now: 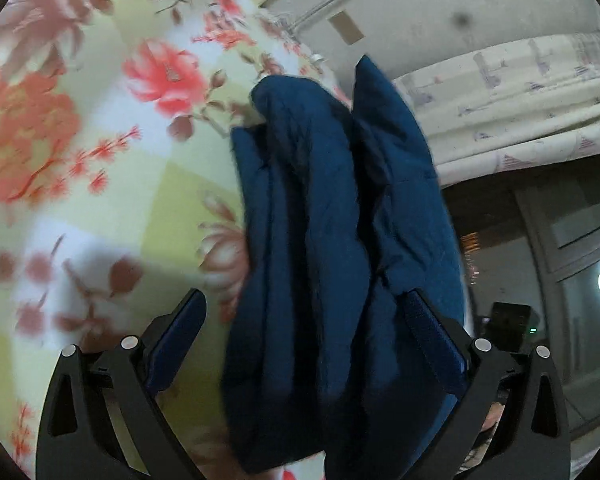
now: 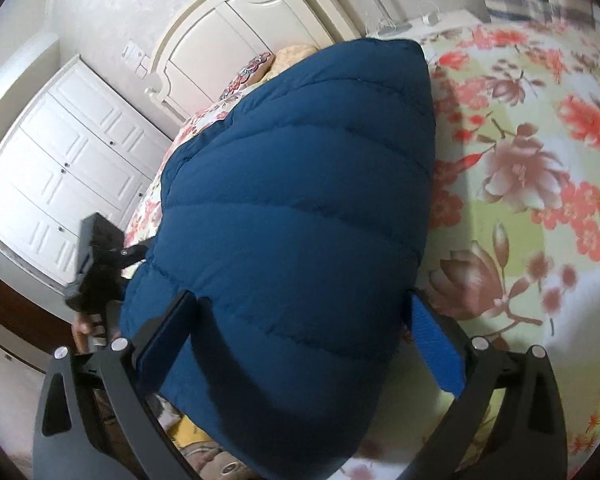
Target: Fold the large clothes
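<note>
A dark blue quilted puffer jacket (image 1: 340,240) hangs bunched in folds between the fingers of my left gripper (image 1: 312,304), above the floral bed sheet (image 1: 100,160). The left jaws stand wide apart, with the fabric lying against the right finger (image 1: 432,332). In the right wrist view the same jacket (image 2: 300,208) fills the middle as a puffy quilted bulk. It sits between the wide-spread fingers of my right gripper (image 2: 300,312). The other gripper (image 2: 96,268) shows at the left edge of the jacket.
The bed with the floral sheet (image 2: 540,200) lies under the jacket. A white headboard (image 2: 236,40) and white wardrobe (image 2: 68,168) stand behind. A curtain (image 1: 520,112) and a dark window (image 1: 560,260) are to the right in the left wrist view.
</note>
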Available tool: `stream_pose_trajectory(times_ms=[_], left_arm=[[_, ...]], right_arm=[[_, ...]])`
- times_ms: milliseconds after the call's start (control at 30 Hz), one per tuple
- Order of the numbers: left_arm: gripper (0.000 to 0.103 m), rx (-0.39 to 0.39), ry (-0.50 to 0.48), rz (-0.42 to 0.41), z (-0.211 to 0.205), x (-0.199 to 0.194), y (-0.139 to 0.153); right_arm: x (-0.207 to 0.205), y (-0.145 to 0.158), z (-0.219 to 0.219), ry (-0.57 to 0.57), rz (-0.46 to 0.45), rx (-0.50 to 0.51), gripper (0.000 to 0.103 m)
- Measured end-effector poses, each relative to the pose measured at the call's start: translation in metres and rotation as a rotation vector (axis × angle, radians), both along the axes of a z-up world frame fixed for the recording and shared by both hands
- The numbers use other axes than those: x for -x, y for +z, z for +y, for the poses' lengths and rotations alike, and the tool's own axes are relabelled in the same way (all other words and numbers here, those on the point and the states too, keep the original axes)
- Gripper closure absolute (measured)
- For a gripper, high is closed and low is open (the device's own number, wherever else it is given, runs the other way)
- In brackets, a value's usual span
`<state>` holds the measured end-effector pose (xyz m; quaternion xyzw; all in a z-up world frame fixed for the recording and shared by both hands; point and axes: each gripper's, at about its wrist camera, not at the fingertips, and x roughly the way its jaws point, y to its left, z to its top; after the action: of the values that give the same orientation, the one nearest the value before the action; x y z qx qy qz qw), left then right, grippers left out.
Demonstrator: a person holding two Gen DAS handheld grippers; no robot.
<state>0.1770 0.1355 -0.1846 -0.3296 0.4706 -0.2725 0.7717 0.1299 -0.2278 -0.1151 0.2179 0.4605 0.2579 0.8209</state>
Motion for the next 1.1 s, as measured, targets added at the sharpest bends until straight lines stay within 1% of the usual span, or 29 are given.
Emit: stream_pose_trajectory(times_ms=[133,167,233,300,333,433,500,633,733,800,833,867,900,933,967,1000,1033,1100], left_arm=[[0.004,0.05,-0.055,0.035,-0.008,-0.01,-0.001],[0.004,0.055,-0.072,0.037,-0.01,-0.011,-0.001],[0.004,0.093,-0.11,0.046,-0.017,-0.012,-0.001],[0.004,0.104,-0.105,0.052,-0.017,-0.015,-0.001],[0.004,0.106,-0.104,0.05,-0.018,-0.017,-0.001],[0.004,0.092,-0.123,0.051,-0.025,-0.02,0.001],[0.004,0.075,-0.134,0.053,-0.03,-0.022,0.002],[0.004,0.008,-0.173,0.034,-0.042,-0.026,0.005],[0.004,-0.002,-0.206,0.018,-0.048,-0.032,0.007],[0.004,-0.006,-0.209,0.004,-0.052,-0.034,0.009],[0.007,-0.004,-0.204,-0.024,-0.056,-0.032,0.01],[0.019,0.01,-0.2,-0.05,-0.056,-0.028,0.01],[0.031,0.026,-0.182,-0.113,-0.058,-0.021,0.013],[0.035,0.025,-0.162,-0.182,-0.059,-0.013,0.017],[0.042,0.025,-0.138,-0.219,-0.061,-0.006,0.017],[0.045,0.033,-0.114,-0.243,-0.061,-0.002,0.018],[0.047,0.04,-0.093,-0.259,-0.063,0.001,0.019],[0.052,0.045,-0.066,-0.284,-0.072,-0.001,0.027]], right_arm=[[-0.004,-0.003,-0.015,-0.007,0.043,-0.079,0.002],[-0.004,-0.004,-0.019,-0.016,0.049,-0.089,0.002],[-0.004,-0.006,-0.026,-0.035,0.064,-0.097,0.002],[-0.004,-0.009,-0.034,-0.055,0.074,-0.132,0.002],[-0.006,-0.011,-0.036,-0.056,0.08,-0.132,0.002],[-0.011,-0.015,-0.03,-0.029,0.089,-0.124,0.002],[-0.015,-0.019,-0.025,-0.012,0.103,-0.139,0.002],[-0.017,-0.026,-0.012,0.025,0.14,-0.162,0.002],[-0.016,-0.028,-0.007,0.037,0.121,-0.151,0.002],[-0.012,-0.028,-0.005,0.035,0.091,-0.153,0.002],[-0.006,-0.026,-0.004,0.029,0.052,-0.143,0.004],[0.001,-0.024,-0.003,0.02,0.009,-0.121,0.01],[0.005,-0.022,-0.003,0.015,-0.02,-0.103,0.017],[0.012,-0.018,-0.002,0.01,-0.066,-0.079,0.02],[0.018,-0.015,-0.002,0.01,-0.103,-0.06,0.026],[0.022,-0.011,0.0,0.012,-0.139,-0.035,0.03],[0.027,-0.004,0.002,0.014,-0.188,0.006,0.032],[0.028,0.008,0.003,0.015,-0.246,0.048,0.038]])
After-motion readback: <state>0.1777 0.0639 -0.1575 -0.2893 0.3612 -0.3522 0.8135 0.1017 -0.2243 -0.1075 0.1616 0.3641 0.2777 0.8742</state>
